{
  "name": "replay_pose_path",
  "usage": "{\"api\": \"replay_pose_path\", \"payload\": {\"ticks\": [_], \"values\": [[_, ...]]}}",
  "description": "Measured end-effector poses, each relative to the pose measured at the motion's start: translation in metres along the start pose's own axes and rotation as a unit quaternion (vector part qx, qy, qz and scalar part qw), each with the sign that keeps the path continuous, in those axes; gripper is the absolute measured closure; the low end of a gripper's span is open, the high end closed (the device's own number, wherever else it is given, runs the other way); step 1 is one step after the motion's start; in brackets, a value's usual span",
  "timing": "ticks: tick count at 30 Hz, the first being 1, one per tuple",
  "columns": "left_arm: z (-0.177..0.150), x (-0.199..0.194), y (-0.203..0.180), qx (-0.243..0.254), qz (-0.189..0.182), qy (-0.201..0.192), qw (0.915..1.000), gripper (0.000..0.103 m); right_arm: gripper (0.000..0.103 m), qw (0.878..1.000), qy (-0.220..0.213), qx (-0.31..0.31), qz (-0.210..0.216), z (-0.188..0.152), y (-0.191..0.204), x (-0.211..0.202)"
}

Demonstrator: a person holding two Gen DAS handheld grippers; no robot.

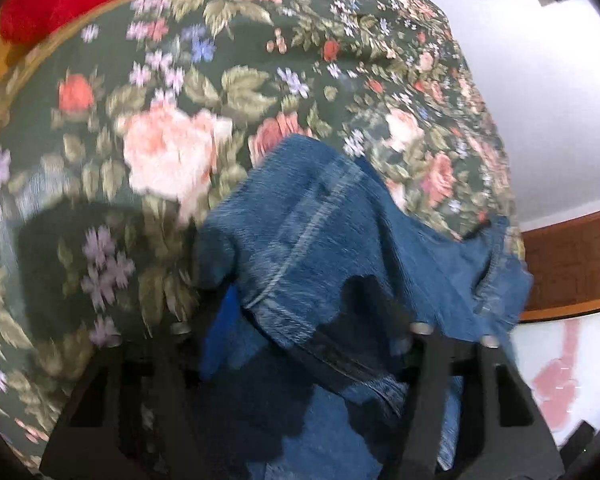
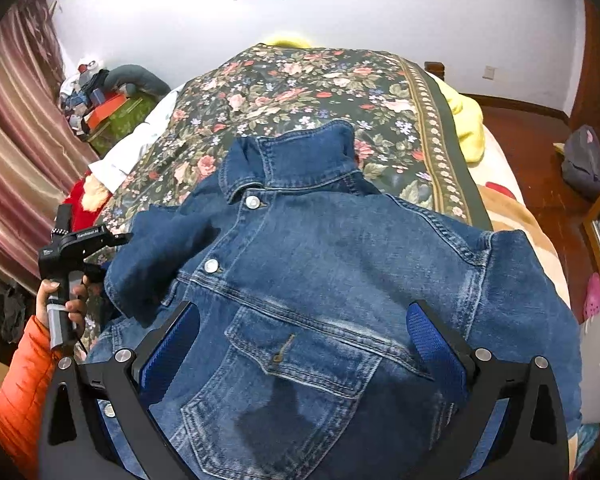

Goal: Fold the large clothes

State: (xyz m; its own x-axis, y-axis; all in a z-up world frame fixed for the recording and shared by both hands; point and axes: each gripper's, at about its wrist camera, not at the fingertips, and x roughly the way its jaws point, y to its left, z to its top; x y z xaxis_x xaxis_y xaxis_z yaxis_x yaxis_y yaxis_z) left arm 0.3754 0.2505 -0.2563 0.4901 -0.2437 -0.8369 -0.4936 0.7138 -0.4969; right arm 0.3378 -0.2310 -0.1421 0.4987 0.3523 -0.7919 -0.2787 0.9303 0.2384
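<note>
The right gripper (image 2: 304, 344) stood open, hovering over the denim jacket (image 2: 320, 280) spread front-up on the floral bedspread (image 2: 300, 84). The left gripper (image 1: 300, 332) appeared clamped on a sleeve fold; that heavy denim could likely slip out or drag the jacket askew.

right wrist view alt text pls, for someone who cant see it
A blue denim jacket lies front-up on a floral bedspread, collar away from the camera, between the open right gripper. At the left edge, a hand in an orange sleeve holds the left gripper at the jacket's sleeve.
</note>
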Motion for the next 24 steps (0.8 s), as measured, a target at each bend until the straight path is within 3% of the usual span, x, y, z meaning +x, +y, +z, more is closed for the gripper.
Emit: {"api": "replay_pose_path", "payload": {"ticks": [2,4,5,8,10,13,15,19,24], "values": [[0.002,0.0,-0.004,0.021,0.033,-0.018,0.9991,0.068,0.0,1.0,0.001,0.005,0.003,-0.002,-0.004,-0.001],[0.002,-0.006,-0.009,0.039,0.049,-0.035,0.9974,0.077,0.0,1.0,-0.002,0.008,0.005,-0.004,-0.007,-0.004],[0.001,-0.012,-0.014,0.051,0.061,-0.048,0.9957,0.087,0.0,1.0,-0.004,0.01,0.006,-0.005,-0.01,-0.007],[-0.002,-0.04,-0.04,0.105,0.079,-0.094,0.9868,0.09,0.0,1.0,-0.009,0.014,0.003,-0.008,-0.018,-0.013],[-0.007,-0.066,-0.067,0.153,0.08,-0.132,0.9761,0.09,0.0,1.0,-0.015,0.023,0.003,-0.01,-0.025,-0.019],[-0.028,-0.111,-0.127,0.25,0.086,-0.2,0.9435,0.091,0.0,0.999,-0.025,0.037,0.008,-0.012,-0.035,-0.028],[-0.042,-0.131,-0.159,0.292,0.069,-0.221,0.9279,0.091,0.0,0.998,-0.034,0.048,0.013,-0.013,-0.043,-0.036],[-0.08,-0.154,-0.218,0.357,0.019,-0.225,0.9063,0.091,0.0,0.997,-0.046,0.06,0.018,-0.017,-0.053,-0.05],[-0.133,-0.121,-0.269,0.422,-0.007,-0.168,0.891,0.091,0.0,0.997,-0.055,0.058,0.017,-0.026,-0.06,-0.068]]}}
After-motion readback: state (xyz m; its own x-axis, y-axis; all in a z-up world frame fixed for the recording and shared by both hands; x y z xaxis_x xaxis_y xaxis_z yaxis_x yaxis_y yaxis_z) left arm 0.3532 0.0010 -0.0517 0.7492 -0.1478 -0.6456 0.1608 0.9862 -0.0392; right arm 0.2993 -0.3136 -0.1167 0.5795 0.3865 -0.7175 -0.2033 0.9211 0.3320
